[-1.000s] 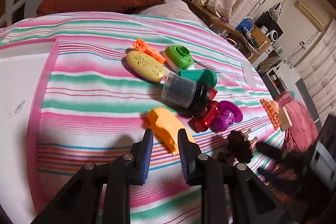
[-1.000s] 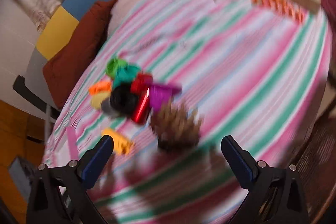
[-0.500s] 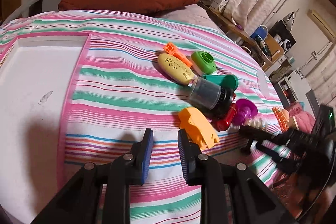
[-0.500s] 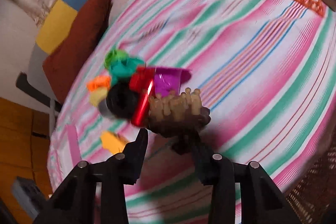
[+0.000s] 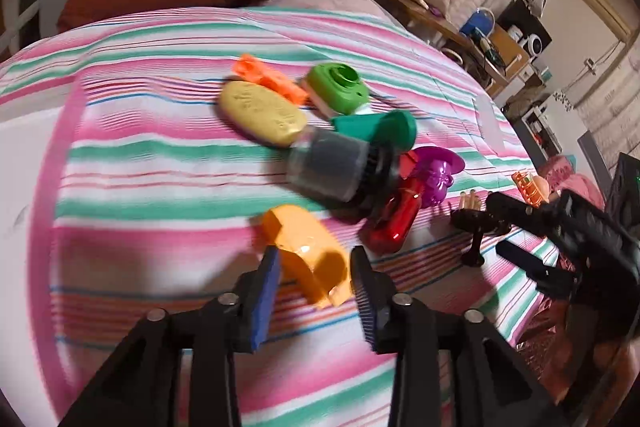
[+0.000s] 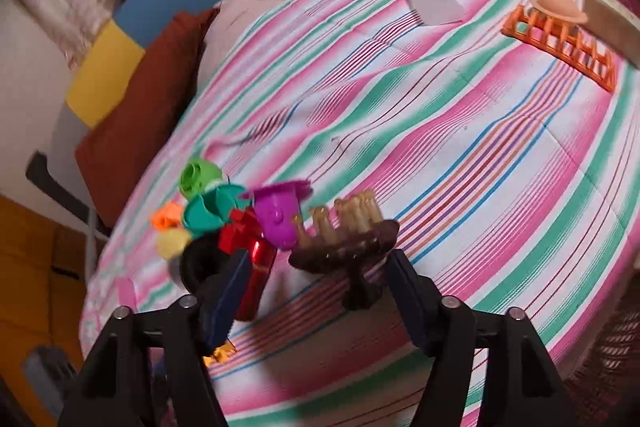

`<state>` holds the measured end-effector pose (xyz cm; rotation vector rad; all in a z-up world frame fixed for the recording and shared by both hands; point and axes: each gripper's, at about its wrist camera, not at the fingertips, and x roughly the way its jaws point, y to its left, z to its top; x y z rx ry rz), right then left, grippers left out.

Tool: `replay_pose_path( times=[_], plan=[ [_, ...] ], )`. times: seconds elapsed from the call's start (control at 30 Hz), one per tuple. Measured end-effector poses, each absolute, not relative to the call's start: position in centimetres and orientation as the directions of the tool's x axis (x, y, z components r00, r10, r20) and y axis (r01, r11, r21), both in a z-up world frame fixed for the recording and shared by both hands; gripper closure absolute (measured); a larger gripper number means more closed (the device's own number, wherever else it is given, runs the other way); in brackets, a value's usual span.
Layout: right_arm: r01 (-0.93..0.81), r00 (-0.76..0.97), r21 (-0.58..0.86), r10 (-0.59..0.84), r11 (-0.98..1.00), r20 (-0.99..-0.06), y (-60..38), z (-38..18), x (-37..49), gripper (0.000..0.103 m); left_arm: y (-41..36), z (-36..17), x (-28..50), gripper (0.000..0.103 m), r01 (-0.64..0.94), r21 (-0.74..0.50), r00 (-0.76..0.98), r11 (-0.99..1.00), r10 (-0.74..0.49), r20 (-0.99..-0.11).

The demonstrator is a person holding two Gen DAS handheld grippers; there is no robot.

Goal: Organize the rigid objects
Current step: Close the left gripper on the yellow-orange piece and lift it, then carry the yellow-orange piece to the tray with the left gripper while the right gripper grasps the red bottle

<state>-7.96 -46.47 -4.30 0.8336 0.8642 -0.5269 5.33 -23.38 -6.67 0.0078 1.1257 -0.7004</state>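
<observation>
Your left gripper (image 5: 314, 277) has just been opening, jaws astride the orange piece (image 5: 308, 253), unpinched; right gripper (image 6: 314, 291) has just been opening too, brown stand (image 6: 348, 251) loose between its jaws. Closing off-centre could squirt the orange piece across the bed (image 5: 160, 155).

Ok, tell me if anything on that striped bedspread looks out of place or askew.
Most toys sit bunched in one pile, but the orange fence piece with a peach hat on it lies alone at the far edge. In the pile, the clear-and-black jar lies tipped on its side.

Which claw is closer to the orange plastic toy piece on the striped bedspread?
Left. The left claw straddles the orange plastic toy piece, pads open; the right claw sits beyond the red toy.
</observation>
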Motion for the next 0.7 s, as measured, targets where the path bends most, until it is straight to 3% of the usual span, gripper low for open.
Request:
replay_pose_path(
  times=[0.2, 0.27, 0.4, 0.47, 0.6, 0.7],
  plan=[
    [0.735, 0.499, 0.371, -0.082, 0.567, -0.863, -46.9, -5.5, -7.8, 0.024, -25.2, -8.1, 6.3, 0.065, 0.527, -0.311, 0.272, 0.791, -0.504, -0.82],
    [0.732, 0.5, 0.382, -0.063, 0.563, -0.864, -47.0, -5.7, -7.8, 0.024, -24.8, -8.3, 6.1, 0.078, 0.547, -0.285, 0.297, 0.787, -0.5, -0.813],
    [0.712, 0.501, 0.373, -0.059, 0.596, -0.863, -46.4, -5.2, -7.8, 0.024, -23.1, -8.2, 5.1, 0.078, 0.598, -0.256, 0.309, 0.76, -0.513, -0.801],
    [0.725, 0.498, 0.335, -0.121, 0.602, -0.859, -46.3, -4.3, -8.1, 0.024, -21.6, -8.0, 4.6, 0.078, 0.591, -0.265, 0.318, 0.762, -0.522, -0.792],
    [0.722, 0.592, 0.326, -0.3, 0.61, -0.748, -45.7, -0.4, -10.2, 0.024, -19.1, -7.5, 4.4, 0.078, 0.56, -0.313, 0.324, 0.767, -0.551, -0.769],
    [0.644, 0.659, 0.349, -0.261, 0.681, -0.705, -44.2, 0.4, -9.2, 0.024, -17.5, -6.7, 3.8, 0.078, 0.547, -0.323, 0.35, 0.772, -0.561, -0.75]
  ],
)
